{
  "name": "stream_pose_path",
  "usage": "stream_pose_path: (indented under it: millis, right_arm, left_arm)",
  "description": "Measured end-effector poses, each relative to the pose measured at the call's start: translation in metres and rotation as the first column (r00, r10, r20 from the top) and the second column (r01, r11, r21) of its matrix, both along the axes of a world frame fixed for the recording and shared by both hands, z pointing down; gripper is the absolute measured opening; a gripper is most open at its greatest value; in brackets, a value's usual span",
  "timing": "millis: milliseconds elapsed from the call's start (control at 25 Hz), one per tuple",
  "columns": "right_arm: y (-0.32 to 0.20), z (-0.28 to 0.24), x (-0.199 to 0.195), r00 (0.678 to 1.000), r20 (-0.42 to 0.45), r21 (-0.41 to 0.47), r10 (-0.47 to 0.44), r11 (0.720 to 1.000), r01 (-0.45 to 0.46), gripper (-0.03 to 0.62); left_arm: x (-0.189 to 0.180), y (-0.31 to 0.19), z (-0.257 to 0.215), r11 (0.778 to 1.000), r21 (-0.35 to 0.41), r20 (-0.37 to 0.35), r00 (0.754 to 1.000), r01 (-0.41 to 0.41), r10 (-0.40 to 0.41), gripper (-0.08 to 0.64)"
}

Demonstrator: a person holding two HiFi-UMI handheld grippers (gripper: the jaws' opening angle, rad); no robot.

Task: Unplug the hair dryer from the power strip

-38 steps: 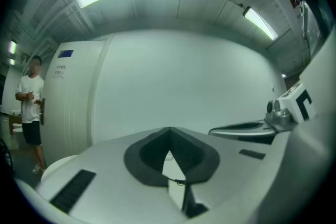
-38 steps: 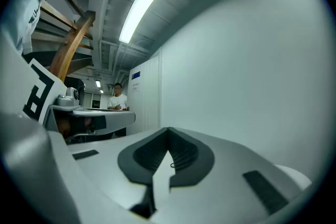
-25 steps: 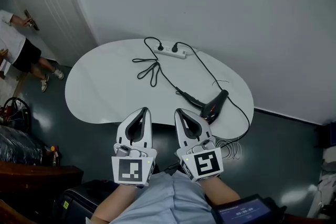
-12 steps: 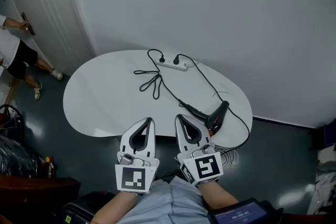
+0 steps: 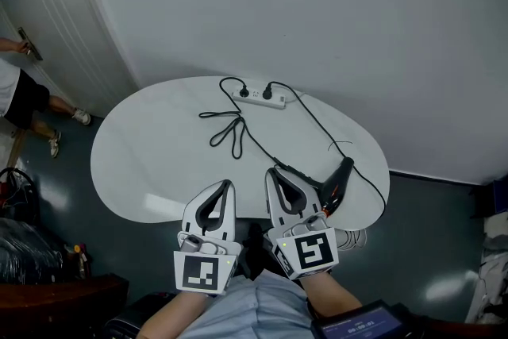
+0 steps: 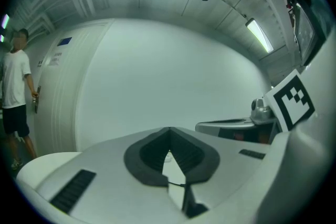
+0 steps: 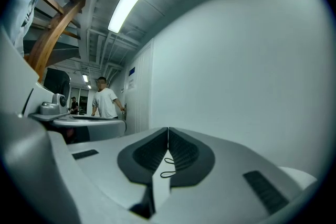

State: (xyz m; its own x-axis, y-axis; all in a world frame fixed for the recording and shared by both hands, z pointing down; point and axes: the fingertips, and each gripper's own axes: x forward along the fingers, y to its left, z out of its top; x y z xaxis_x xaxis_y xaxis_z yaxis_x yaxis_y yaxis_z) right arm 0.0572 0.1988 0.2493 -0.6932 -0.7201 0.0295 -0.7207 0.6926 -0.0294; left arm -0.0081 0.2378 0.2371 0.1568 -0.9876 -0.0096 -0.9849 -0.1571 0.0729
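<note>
Hair dryer [image 5: 339, 177] near right tongs [image 5: 274, 171] (closed, empty).

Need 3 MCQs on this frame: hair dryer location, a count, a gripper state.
1. Where on the table does the hair dryer lie, in the head view?
A) right end
B) left end
C) centre

2. How many plugs sit in the power strip?
A) none
B) two
C) four

3. How is the right gripper?
A) shut, empty
B) shut on the hair dryer
C) wide open

Key:
1 A, it lies by the table's right edge, beyond the right gripper.
2 B, two black plugs stand in the strip.
3 A, its jaw tips meet with nothing between them in the right gripper view.
</note>
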Motion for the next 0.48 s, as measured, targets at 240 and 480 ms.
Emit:
stream_pose_path:
  millis: [240, 480]
  right_arm:
    - [-0.056, 0.004, -0.012, 1.000, 0.022, -0.021, -0.019, 1.000, 0.019, 0.002]
    - [-0.101, 0.004, -0.017, 0.999, 0.040, -0.030, -0.031, 0.999, 0.032, 0.002]
  left_arm:
    - [-0.006, -0.052, 0.001, 1.000, -0.014, 0.024, 1.000, 0.005, -0.005, 0.002]
    - [-0.010, -0.097, 0.002, 1.000, -0.025, 0.118, 0.993, 0.003, 0.000, 0.002]
